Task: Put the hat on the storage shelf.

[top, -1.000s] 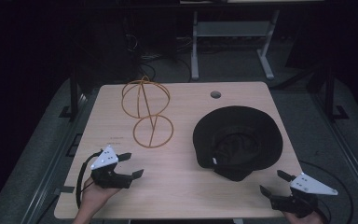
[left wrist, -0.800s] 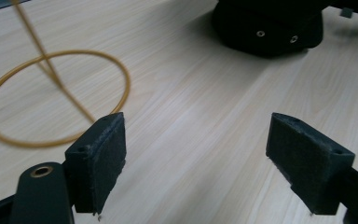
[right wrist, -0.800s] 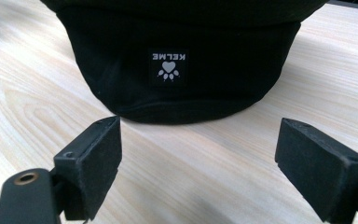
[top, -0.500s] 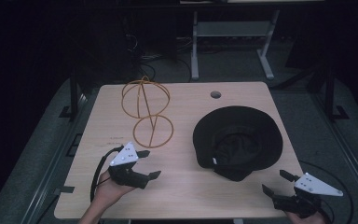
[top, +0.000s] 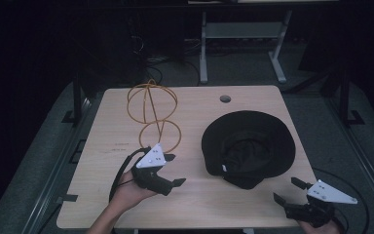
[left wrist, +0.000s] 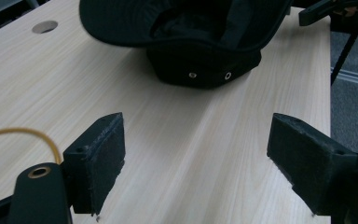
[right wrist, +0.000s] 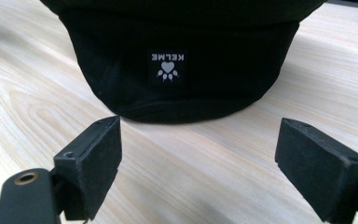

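The table (top: pixel 126 204) is a light wood surface with a round cable hole (top: pixel 225 99) near its far edge.

Black hat (top: pixel 247 146): lies on the right half of the table, upside down, brim spread wide and the crown opening facing up. In the right gripper view the hat (right wrist: pixel 182 60) shows a small white label reading KELME, seen inverted, with a paw mark. In the left gripper view the hat (left wrist: pixel 200 56) shows two metal eyelets on its near side.

Orange wire stand (top: pixel 153 114): stands on the far left part of the table, a wire sphere above a ring-shaped base. It is apart from the hat.

Left gripper (top: pixel 171 170): held in the person's left hand (top: pixel 126 192) over the near-left area of the table, just near of the stand's base ring and left of the hat. Its jaws are spread wide, with bare wood between them. It touches neither the hat nor the stand. In its own view the left gripper (left wrist: pixel 196 158) points toward the hat.

Right gripper (top: pixel 287 191): held at the near right corner of the table, just near of the hat's brim. Its jaws are spread wide and grip nothing. In its own view the right gripper (right wrist: pixel 198 158) faces the hat's crown directly, with a strip of table between jaws and hat.
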The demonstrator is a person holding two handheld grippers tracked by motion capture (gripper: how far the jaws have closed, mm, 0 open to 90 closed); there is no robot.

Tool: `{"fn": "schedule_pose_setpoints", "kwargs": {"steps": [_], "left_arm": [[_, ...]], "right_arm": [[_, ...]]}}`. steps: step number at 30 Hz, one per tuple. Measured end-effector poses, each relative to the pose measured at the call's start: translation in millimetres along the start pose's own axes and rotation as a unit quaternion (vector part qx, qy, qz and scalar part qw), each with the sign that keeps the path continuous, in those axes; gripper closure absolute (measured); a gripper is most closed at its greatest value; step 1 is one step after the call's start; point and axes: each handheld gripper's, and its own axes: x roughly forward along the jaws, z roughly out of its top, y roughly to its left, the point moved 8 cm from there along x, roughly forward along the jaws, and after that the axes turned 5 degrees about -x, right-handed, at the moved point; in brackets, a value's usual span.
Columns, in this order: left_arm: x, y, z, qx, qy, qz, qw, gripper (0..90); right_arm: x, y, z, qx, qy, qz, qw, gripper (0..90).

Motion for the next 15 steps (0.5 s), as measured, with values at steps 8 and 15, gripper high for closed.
{"fn": "schedule_pose_setpoints", "kwargs": {"steps": [8, 15], "left_arm": [[12.3, -15.1, 19.9, 0.021, 0.004, -0.022, 0.9995, 18.5], [27.3, -29.6, 34.1, 0.041, 0.011, -0.038, 0.9984, 18.3]], "right_arm": [[0.9, 0.4, 0.0, 0.002, -0.001, 0.005, 1.0000, 14.2], [-0.4, 0.7, 1.0, 0.001, -0.004, 0.004, 1.0000, 14.2]]}}
